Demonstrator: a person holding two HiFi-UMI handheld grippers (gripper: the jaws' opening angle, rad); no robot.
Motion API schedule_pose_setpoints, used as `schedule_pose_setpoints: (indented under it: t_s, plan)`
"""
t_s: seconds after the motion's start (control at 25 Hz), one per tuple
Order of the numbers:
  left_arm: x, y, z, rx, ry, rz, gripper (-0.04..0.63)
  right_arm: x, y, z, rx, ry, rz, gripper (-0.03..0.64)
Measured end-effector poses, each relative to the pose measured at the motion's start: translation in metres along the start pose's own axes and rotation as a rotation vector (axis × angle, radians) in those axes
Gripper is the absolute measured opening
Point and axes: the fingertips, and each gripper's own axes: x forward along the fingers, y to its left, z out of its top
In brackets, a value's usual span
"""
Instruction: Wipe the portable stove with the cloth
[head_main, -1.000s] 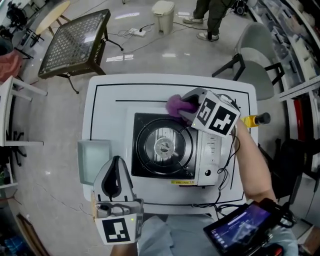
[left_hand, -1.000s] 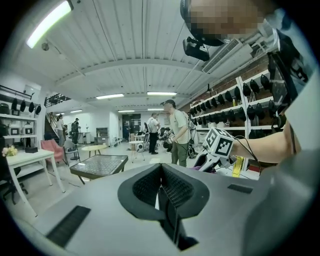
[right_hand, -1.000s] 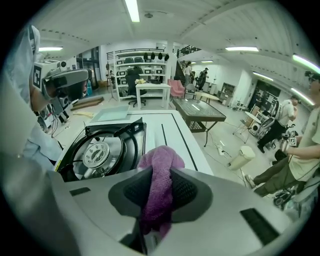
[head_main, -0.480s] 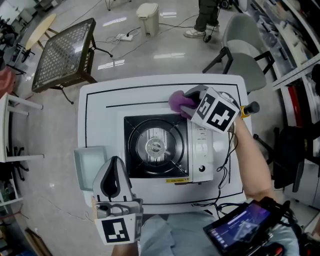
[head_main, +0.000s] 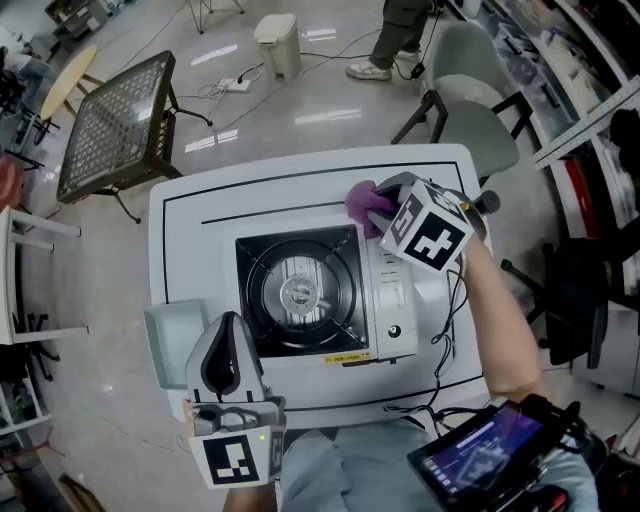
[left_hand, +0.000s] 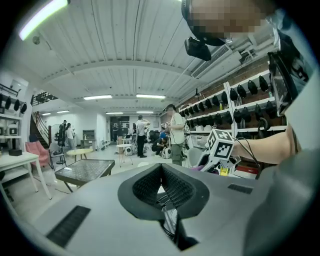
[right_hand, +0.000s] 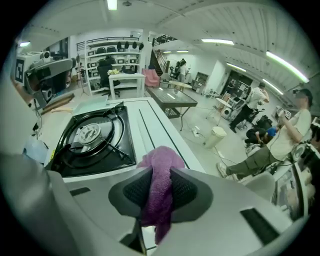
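The portable stove (head_main: 300, 295) sits mid-table, with a black burner top and a silver control panel (head_main: 400, 300) on its right. A purple cloth (head_main: 358, 200) is pinched in my right gripper (head_main: 375, 212) at the far right corner of the black top. In the right gripper view the cloth (right_hand: 161, 157) bulges out between the pads of the right gripper (right_hand: 159, 175), just beside the stove (right_hand: 95, 135). My left gripper (head_main: 230, 325) hovers near the stove's front left corner. Its pads (left_hand: 172, 187) meet with nothing between them.
The white table (head_main: 200, 200) carries a pale tray (head_main: 170, 335) left of the stove and cables (head_main: 450, 330) on the right. A dark-knobbed tool (head_main: 485, 203) lies behind my right hand. A chair (head_main: 470, 110), a wicker table (head_main: 110, 125) and a bin (head_main: 275, 30) stand beyond.
My right gripper has slid the cloth to the right along the stove's far edge, toward the silver panel. The left gripper holds almost the same place.
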Motion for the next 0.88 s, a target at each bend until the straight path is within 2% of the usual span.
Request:
schedule_pose_setpoints:
  t_s: [0.12, 0.2, 0.48, 0.88]
  plan:
    - [-0.002, -0.004, 0.005, 0.002, -0.010, -0.015, 0.018, -0.022, -0.012, 0.003, 0.073, -0.052, -0.094, 0.112]
    - [-0.004, -0.006, 0.006, 0.004, -0.015, -0.024, 0.018, -0.037, -0.016, 0.008, 0.119, -0.103, -0.119, 0.111]
    - [-0.008, -0.010, 0.008, 0.006, -0.021, -0.054, 0.018, -0.038, -0.005, -0.002, 0.191, -0.113, -0.114, 0.112]
    - [-0.021, -0.017, -0.012, 0.007, -0.016, -0.104, 0.018, -0.020, 0.025, -0.029, 0.279, -0.103, -0.117, 0.112]
